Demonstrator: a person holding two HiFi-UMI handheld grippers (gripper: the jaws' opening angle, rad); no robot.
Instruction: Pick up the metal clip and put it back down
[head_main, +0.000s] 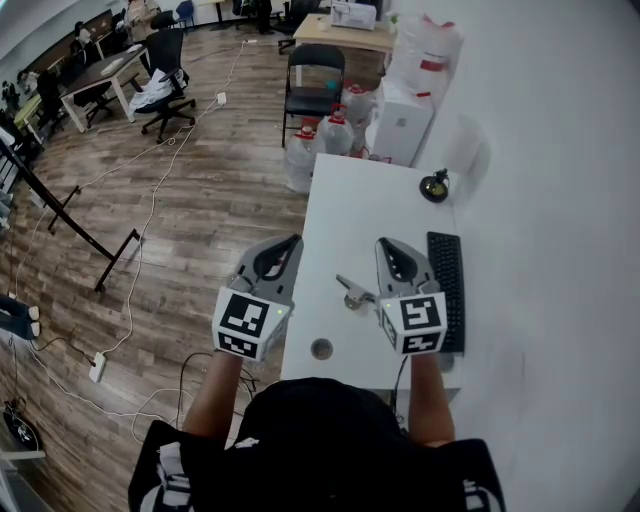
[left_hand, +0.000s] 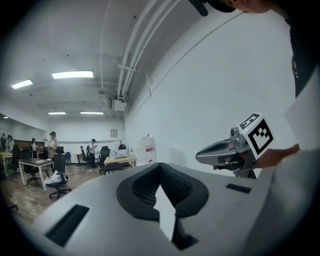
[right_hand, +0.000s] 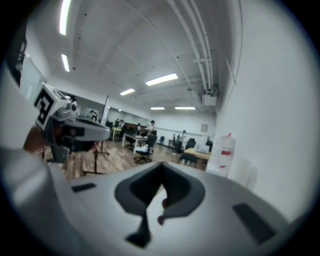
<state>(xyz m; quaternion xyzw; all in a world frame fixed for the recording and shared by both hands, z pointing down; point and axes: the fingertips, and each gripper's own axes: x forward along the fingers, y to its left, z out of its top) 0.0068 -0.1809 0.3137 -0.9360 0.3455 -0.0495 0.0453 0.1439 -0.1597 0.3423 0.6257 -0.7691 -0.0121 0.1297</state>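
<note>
So looking down from the head cam: the metal clip (head_main: 352, 294) is just lying on the white table (head_main: 370, 200), not held by anything. The right gripper (head_main: 384, 245) hangs over the table just beside it, between the clip and a black keyboard (head_main: 447, 285), tips pinched together. The left gripper (head_main: 292, 243) sits off the table's left edge over the wood floor (head_main: 200, 200), tips also together. There's a round hole (head_main: 321, 348) in the tabletop near the person, and a black folding chair (head_main: 314, 75) plus some red-capped jugs (head_main: 325, 135) past the far end.
</note>
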